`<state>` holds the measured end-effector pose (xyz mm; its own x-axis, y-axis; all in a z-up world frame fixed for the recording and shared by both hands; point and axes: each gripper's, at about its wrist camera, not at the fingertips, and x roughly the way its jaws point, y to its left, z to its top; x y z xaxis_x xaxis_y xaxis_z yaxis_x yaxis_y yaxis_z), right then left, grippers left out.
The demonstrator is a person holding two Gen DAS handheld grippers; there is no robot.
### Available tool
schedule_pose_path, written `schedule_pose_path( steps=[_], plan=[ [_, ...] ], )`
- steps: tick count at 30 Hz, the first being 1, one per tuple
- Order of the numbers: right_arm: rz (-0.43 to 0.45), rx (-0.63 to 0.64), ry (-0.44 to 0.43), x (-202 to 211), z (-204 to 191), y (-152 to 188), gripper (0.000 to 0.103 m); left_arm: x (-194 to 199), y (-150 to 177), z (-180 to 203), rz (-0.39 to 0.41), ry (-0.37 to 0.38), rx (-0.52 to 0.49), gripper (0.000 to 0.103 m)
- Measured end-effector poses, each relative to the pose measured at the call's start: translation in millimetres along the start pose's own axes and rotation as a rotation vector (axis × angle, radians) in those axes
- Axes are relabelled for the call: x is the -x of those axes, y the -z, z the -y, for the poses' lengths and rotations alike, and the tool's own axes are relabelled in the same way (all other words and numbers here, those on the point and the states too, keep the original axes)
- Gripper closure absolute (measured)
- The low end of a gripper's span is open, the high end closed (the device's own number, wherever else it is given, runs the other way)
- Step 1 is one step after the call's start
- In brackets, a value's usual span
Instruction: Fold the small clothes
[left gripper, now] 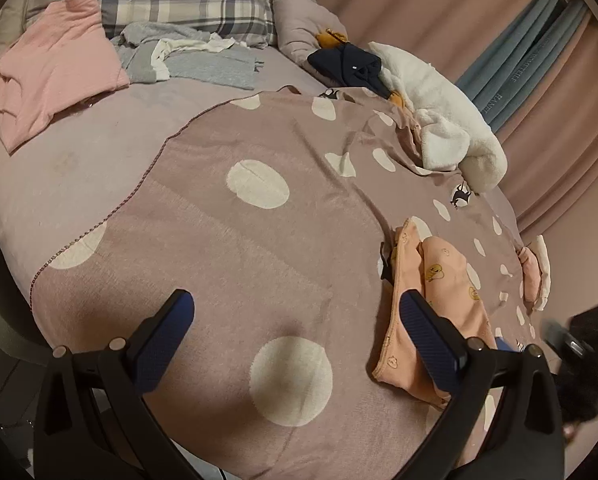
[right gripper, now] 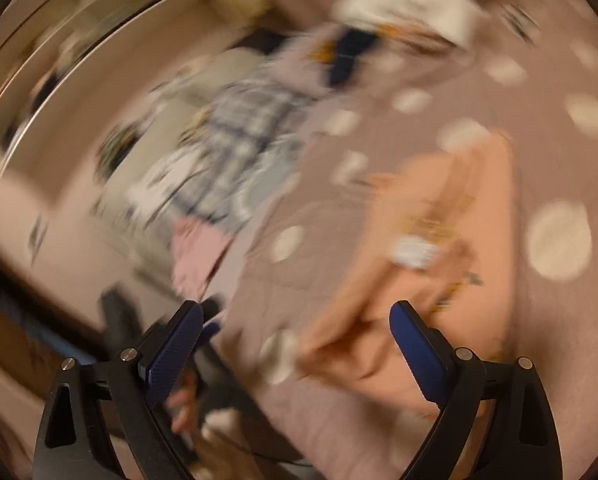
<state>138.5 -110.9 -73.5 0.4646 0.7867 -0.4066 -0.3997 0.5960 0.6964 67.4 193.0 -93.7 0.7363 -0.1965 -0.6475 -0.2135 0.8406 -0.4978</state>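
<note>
The left gripper hangs with its jaws wide apart and nothing in them above the spotted blanket on the bed. The small peach garment with duck prints lies folded on the blanket, just right of that gripper's right finger. In its own blurred view, the right gripper is also spread wide and empty, the peach garment lying beyond its right finger.

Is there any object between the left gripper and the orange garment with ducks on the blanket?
Nothing visible blocks it. The left gripper is open over the dotted blanket, and the orange garment lies just beside its right finger, with only bare blanket between.
</note>
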Motion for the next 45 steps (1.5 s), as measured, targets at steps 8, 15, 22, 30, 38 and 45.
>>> schedule_pose_path(
  steps=[8, 15, 22, 30, 38, 45],
  plan=[
    [-0.034, -0.136, -0.023, -35.0, 20.8, -10.6, 0.009, 0.1, -3.9, -9.9, 0.007, -0.002, 0.026, 0.0],
    [-0.081, -0.155, -0.173, -73.7, -7.8, -29.2, 0.009, -1.1, -5.3, -13.6, -0.007, -0.019, 0.031, 0.0],
    [-0.106, 0.007, -0.135, -75.7, -54.0, -21.3, 0.009, 4.7, -7.2, -20.1, 0.011, -0.019, 0.048, 0.0],
    [-0.008, 0.038, 0.055, -21.5, -34.7, -13.5, 0.009, -0.5, -2.4, -9.6, -0.027, 0.017, 0.01, 0.0],
    [0.0, 0.004, 0.152, -0.8, -8.3, -0.1, 0.009, -7.9, 13.1, 25.5, -0.051, 0.055, -0.103, 0.0],
    [0.013, 0.053, 0.295, 6.3, 0.5, 8.8, 0.009, -23.5, 24.6, 53.1, -0.084, 0.092, -0.192, 0.0]
  ],
)
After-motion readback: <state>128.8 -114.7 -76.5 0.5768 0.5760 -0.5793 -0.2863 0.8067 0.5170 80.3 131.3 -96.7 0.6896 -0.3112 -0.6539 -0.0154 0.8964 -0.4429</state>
